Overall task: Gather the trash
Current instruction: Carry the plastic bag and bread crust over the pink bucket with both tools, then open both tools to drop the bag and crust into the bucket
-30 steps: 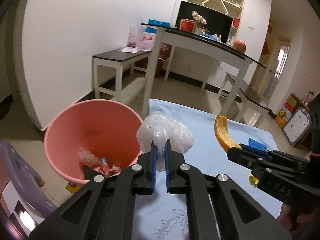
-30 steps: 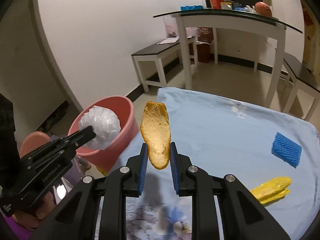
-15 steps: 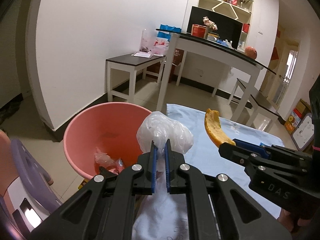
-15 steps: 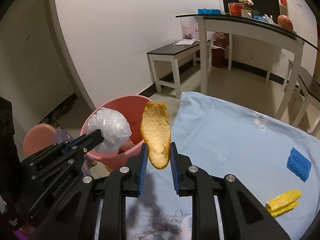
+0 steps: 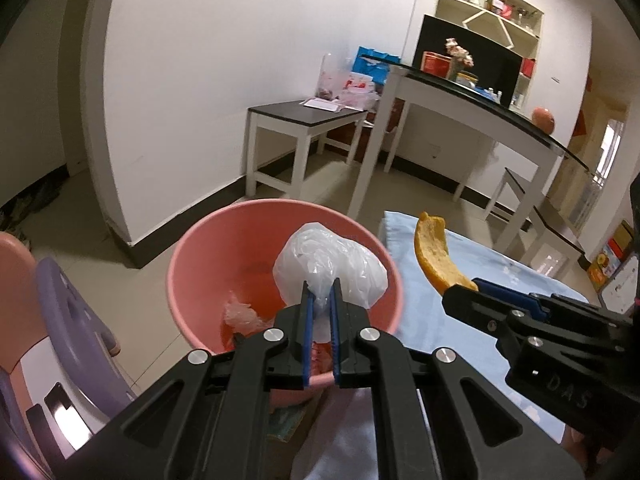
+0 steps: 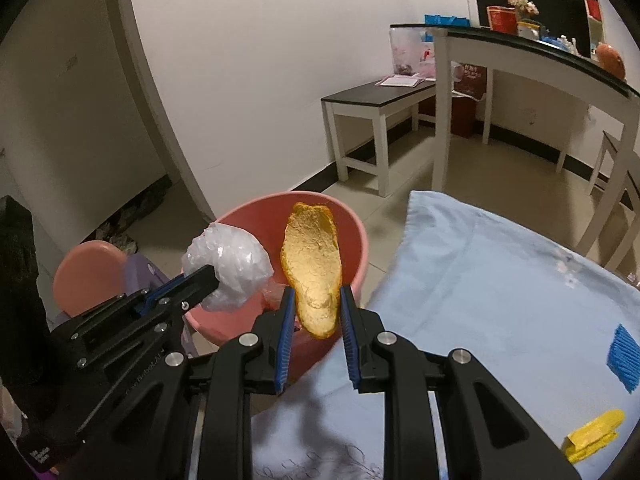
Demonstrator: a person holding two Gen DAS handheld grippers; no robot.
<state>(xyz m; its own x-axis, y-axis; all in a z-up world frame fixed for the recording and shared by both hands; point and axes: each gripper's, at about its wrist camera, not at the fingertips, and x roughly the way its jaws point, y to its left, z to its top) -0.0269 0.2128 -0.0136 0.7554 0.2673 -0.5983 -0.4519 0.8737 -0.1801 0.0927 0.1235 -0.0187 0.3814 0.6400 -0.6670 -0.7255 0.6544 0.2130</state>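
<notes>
My left gripper is shut on a crumpled clear plastic bag and holds it over the pink bin, which has some plastic scraps inside. The bag and bin also show in the right wrist view. My right gripper is shut on an orange peel and holds it upright, in front of the bin's right rim as seen in this view. The peel also shows in the left wrist view, to the right of the bin, over the blue tablecloth.
A blue sponge and a yellow wrapper lie on the tablecloth at the right. A purple and pink stool stands left of the bin. A white bench and a tall table stand behind.
Both grippers have moved left towards the bin. The plastic bag now hangs over the bin's opening, and the peel is near its right rim.
</notes>
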